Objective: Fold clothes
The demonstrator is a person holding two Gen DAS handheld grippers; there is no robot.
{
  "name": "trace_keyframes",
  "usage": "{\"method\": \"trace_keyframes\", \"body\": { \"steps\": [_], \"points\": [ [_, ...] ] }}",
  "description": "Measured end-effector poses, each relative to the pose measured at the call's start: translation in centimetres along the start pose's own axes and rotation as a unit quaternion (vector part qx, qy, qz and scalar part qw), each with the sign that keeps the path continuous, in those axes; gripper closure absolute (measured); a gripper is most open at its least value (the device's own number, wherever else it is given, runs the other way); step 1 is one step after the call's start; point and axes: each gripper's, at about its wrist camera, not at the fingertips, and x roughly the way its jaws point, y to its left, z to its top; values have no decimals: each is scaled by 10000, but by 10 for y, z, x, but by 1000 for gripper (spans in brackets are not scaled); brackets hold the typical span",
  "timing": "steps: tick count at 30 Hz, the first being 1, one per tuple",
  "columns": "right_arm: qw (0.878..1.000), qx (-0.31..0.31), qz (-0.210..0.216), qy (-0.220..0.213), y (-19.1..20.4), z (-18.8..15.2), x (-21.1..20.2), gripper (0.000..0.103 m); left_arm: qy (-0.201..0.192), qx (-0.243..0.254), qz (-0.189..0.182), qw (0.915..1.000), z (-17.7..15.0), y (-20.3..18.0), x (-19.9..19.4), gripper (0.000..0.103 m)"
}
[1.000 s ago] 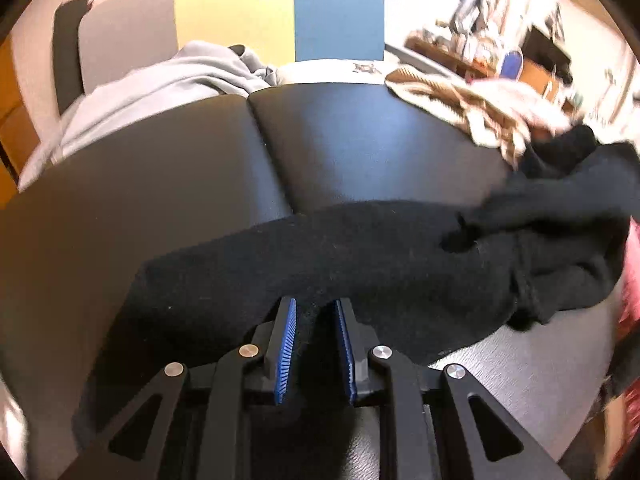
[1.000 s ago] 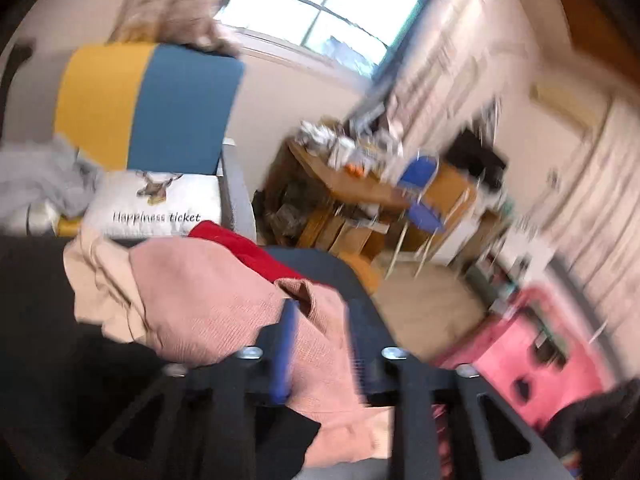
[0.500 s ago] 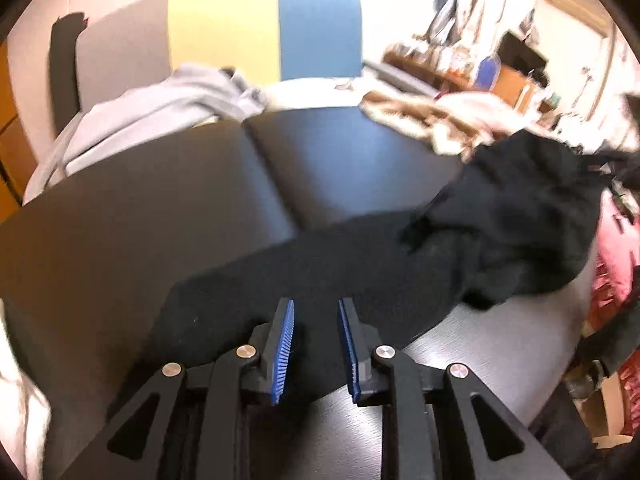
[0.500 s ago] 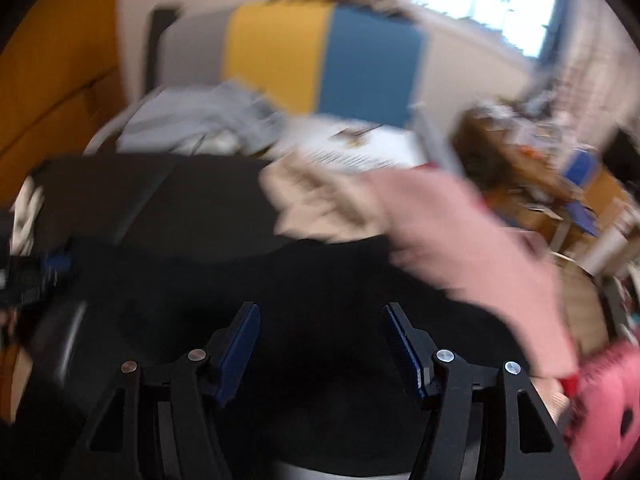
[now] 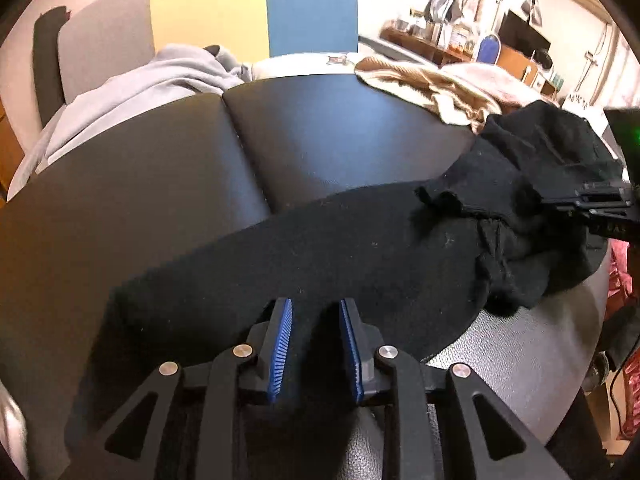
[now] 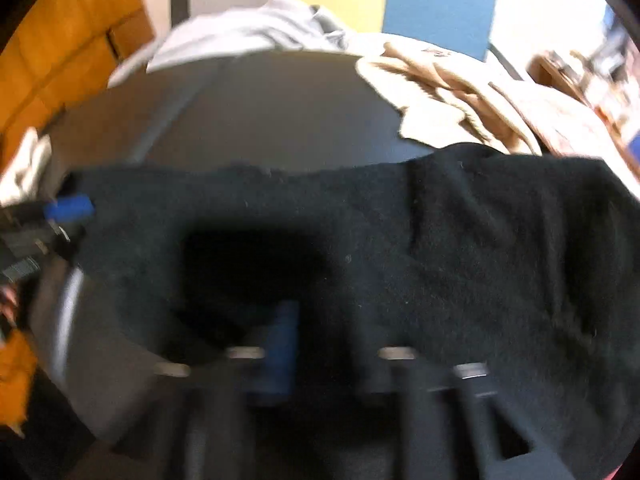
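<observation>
- Left gripper: its blue pads are drawn close together with a fold of the black garment pinched between them, at 6 o'clock in the left wrist view.
- Right gripper: blurred; black cloth lies between and over its fingers, and whether it is clamped or apart cannot be told. In the left view it enters at 3 o'clock, touching the garment's bunched end.
- The black garment lies stretched across the dark padded surface, flat toward 8 o'clock, crumpled toward 3 o'clock.
- A beige garment rests at 1 o'clock, just beside the black one.
- A grey garment lies at 10 o'clock, well apart.
</observation>
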Motion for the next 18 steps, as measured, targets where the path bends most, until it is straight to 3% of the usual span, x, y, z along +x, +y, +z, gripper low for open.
{"method": "trace_keyframes", "body": {
  "steps": [2,5,8,10,12,13,15,18],
  "points": [
    [9994,270,154,-123,-5,-7,-5,97,-45,-187,-54,9998,-6,3,-3,79],
    [9926,880,800,-226,-10,-40,-17,97,-50,-348,-17,9994,-10,2,-11,79],
    [9755,1519,1526,-448,-13,-75,-33,96,-109,-511,-217,9984,-14,-1,-25,79],
    [9619,1899,1853,-662,-14,-97,-48,88,-236,-590,-419,9971,-17,-8,-37,79],
    [9565,2162,1770,-834,-15,-118,-70,67,-337,-638,-660,9952,-20,-17,-48,79],
    [9543,2294,1688,-909,-21,-126,-77,51,-406,-508,-760,9950,-19,-28,-52,78],
    [9487,2583,1462,-1090,-36,-143,-92,46,-544,-238,-960,9936,-17,-50,-60,77],
    [9323,3152,1250,-1256,-61,-169,-108,45,-677,721,-1305,9865,-4,-111,-64,67]
  ]
}}
